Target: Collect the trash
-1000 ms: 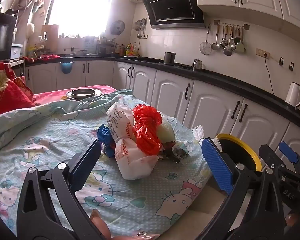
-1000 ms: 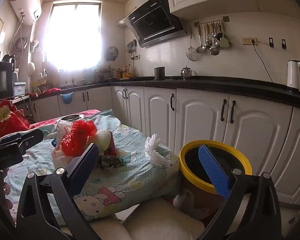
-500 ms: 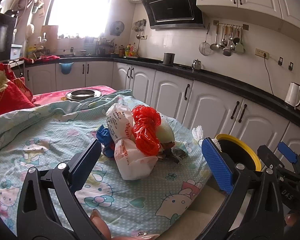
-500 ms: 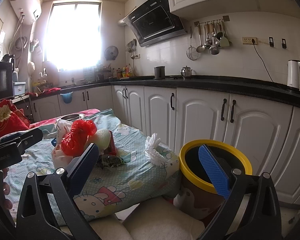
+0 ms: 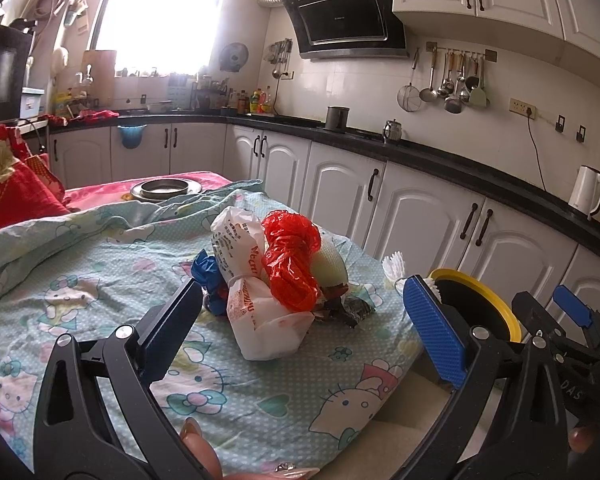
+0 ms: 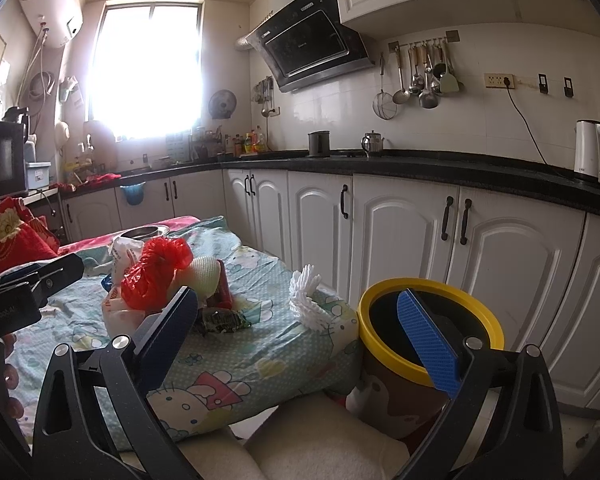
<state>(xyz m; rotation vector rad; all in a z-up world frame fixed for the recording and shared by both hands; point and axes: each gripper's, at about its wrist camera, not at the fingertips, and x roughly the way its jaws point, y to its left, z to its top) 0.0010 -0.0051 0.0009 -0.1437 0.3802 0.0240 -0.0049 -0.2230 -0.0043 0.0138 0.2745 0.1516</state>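
Both the left tongs [image 5: 302, 316] and right tongs [image 6: 304, 320] gape, empty. The white plastic bag [image 5: 256, 300] and red plastic bag [image 5: 290, 264] sit piled mid-bed, near the yellow-rimmed bin [image 6: 430, 326]. They look light, soft and slippery; pinching the white bag's tied neck seems safest.

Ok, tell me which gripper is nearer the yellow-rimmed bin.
Right. The right gripper hangs open with its right finger in front of the bin; the left gripper faces the trash pile, farther left.

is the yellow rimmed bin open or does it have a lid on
Open. The yellow-rimmed bin stands upright beside the bed with no lid, its dark inside showing. How full it is cannot be told.
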